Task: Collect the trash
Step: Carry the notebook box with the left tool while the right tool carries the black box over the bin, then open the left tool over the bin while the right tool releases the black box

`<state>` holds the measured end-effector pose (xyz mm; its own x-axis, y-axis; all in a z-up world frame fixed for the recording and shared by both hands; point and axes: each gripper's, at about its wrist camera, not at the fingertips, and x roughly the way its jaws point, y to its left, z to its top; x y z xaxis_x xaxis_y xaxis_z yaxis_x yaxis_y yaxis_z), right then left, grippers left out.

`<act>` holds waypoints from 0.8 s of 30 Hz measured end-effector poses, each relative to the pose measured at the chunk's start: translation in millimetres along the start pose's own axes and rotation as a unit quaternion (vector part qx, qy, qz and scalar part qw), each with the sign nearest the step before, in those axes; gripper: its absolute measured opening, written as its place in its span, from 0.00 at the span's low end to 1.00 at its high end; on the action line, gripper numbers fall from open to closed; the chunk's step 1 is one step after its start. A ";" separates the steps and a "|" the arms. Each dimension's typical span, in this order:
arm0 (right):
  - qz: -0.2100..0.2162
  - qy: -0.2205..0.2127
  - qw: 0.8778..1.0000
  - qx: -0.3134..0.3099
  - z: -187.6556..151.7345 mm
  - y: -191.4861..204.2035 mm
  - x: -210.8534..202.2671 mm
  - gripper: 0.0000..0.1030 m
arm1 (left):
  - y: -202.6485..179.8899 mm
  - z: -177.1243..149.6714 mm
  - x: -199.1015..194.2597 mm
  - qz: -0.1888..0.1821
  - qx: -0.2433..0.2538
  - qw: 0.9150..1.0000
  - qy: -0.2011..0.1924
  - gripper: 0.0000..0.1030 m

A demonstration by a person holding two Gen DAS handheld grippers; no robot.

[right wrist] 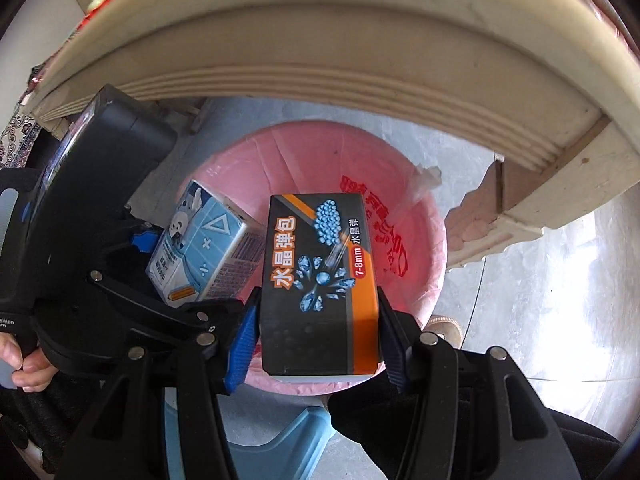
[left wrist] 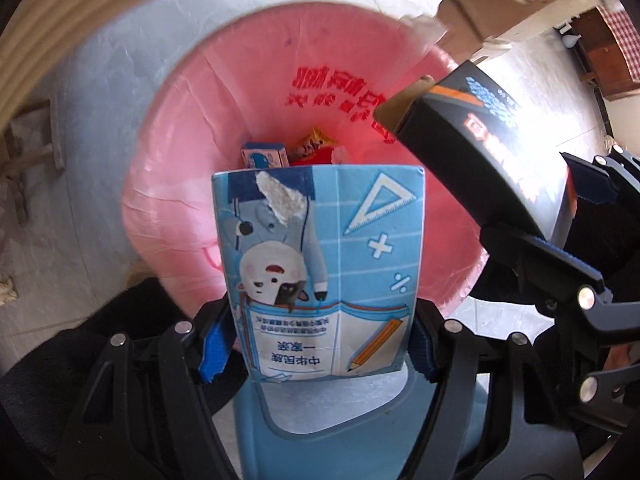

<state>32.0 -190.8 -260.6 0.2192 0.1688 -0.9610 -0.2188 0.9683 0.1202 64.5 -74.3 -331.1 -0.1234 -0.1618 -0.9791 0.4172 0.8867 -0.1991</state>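
Pink-lined bin sits just ahead of both my tools, some trash already inside. My left gripper clamps the blue carton, my right gripper the black box; I judge both drops remain.

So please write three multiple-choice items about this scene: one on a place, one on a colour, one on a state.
1. Where is the blue milk carton?
A. Lying at the bottom of the bin
B. Held over the bin opening
C. Standing on the stool

2. What colour is the bag lining the trash bin?
A. Pink
B. Green
C. White

3. What is the state of the right hand-held gripper?
A. Open and empty
B. Shut on the blue milk carton
C. Shut on the black box

Answers:
1. B: the left hand-held gripper grips the carton, with the bin opening behind it.
2. A: the liner is pink with red print.
3. C: both blue pads press against the sides of the black box.
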 end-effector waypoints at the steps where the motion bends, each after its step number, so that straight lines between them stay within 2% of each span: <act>1: 0.001 0.005 1.000 0.005 1.3 -2.7 3.7 0.51 | 1.3 1.6 4.4 0.000 -0.004 1.000 0.004 0.67; 6: -0.006 0.027 1.000 0.014 6.9 -10.5 26.7 0.51 | 10.1 7.5 21.2 -0.005 -0.030 0.999 0.023 0.67; 12: -0.007 0.041 0.999 0.017 6.9 -9.9 38.4 0.51 | 25.0 14.2 27.6 -0.031 -0.064 0.997 0.028 0.67; 22: -0.004 0.044 0.999 0.013 8.7 -8.7 52.9 0.52 | 25.0 11.7 23.9 -0.027 -0.068 0.997 0.031 0.67; 24: -0.009 0.042 0.999 0.013 9.3 -9.6 53.5 0.66 | 24.8 11.7 22.0 -0.025 -0.070 0.997 0.031 0.68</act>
<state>54.7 -189.4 -310.8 0.1429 0.1363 -0.9803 -0.1897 0.9759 0.1080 82.7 -60.9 -358.1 -0.1983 -0.1832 -0.9629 0.2804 0.9307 -0.2348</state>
